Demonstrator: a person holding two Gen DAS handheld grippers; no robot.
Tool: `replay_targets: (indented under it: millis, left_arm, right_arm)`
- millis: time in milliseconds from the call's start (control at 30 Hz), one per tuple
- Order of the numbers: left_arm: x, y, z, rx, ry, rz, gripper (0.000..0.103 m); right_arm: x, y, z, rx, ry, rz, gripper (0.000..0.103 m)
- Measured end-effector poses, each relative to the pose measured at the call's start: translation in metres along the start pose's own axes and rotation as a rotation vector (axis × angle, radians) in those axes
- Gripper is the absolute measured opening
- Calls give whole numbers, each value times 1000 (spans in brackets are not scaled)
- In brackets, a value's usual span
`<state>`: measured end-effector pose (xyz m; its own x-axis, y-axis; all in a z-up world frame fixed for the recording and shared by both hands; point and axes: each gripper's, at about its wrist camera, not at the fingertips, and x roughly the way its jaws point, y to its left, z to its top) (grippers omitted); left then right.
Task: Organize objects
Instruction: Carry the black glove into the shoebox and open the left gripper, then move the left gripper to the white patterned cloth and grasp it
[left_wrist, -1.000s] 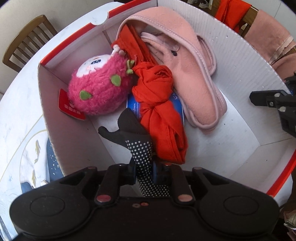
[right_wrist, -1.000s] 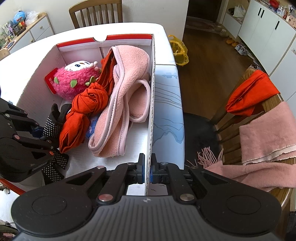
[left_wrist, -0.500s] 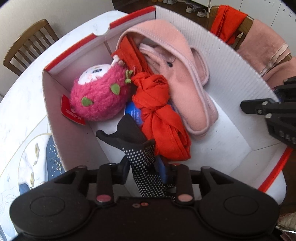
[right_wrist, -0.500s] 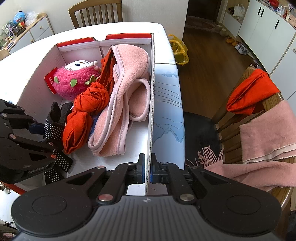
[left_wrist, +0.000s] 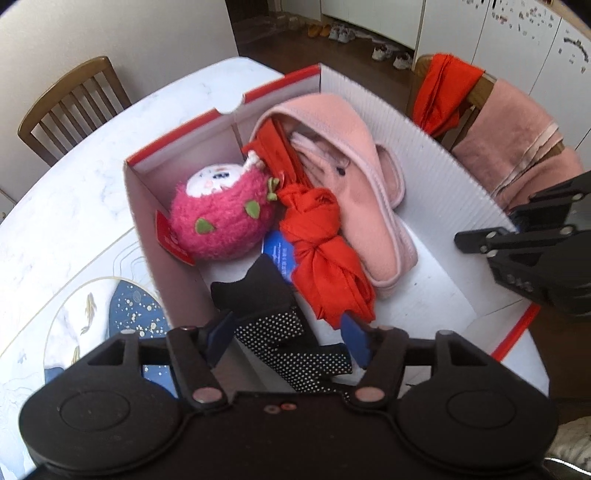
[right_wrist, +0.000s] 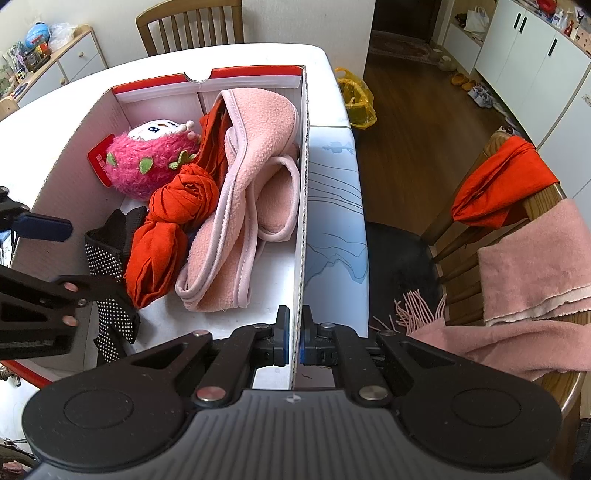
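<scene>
**Box on the table takes a dotted glove as the left tool lets go**

The box (right_wrist: 301, 206), white corrugated card with a red rim, sits open on the white table (left_wrist: 74, 192) and holds a heap of soft things. A pink plush toy (left_wrist: 221, 218) with green leaf patches and a red tag lies at the far left corner. Beside it a knotted red cloth (left_wrist: 321, 254) runs down the middle, over a blue packet (left_wrist: 280, 254) that only partly shows. A pink fleece slipper pair (right_wrist: 255, 192) leans along the right wall, one piece arched over the other.

The black glove (left_wrist: 284, 328) with white dots lies at the near end of the box, its dark fingers pointing toward the plush toy, its edge touching the red cloth. The left tool (left_wrist: 288, 343) hangs just above it with the jaws opening; the glove lies between the blue pads (left_wrist: 354, 339), and they do not press on it.

The right tool (right_wrist: 291, 339) is pressed together on the right wall of the box, pinching the card's top edge near the front corner, one pad inside and one outside.

Off the table to the right, a wooden chair (right_wrist: 535, 206) carries a red garment (right_wrist: 502, 184) and a pink scarf (right_wrist: 535, 273) with a fringe. A second chair (right_wrist: 192, 22) stands at the table's far side. A printed mat (left_wrist: 92, 317) with fish lies on the table left of the box.
</scene>
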<state>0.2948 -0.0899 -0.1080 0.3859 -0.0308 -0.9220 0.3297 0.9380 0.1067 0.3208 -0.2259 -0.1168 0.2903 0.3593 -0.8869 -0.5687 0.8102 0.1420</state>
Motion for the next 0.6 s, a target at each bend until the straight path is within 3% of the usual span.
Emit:
replay_targets:
  millis: [600]
  left_arm:
    - [-46, 32, -12, -93, -134, -30, 90]
  right_arm:
    - [2, 0, 1, -2, 7, -4, 4]
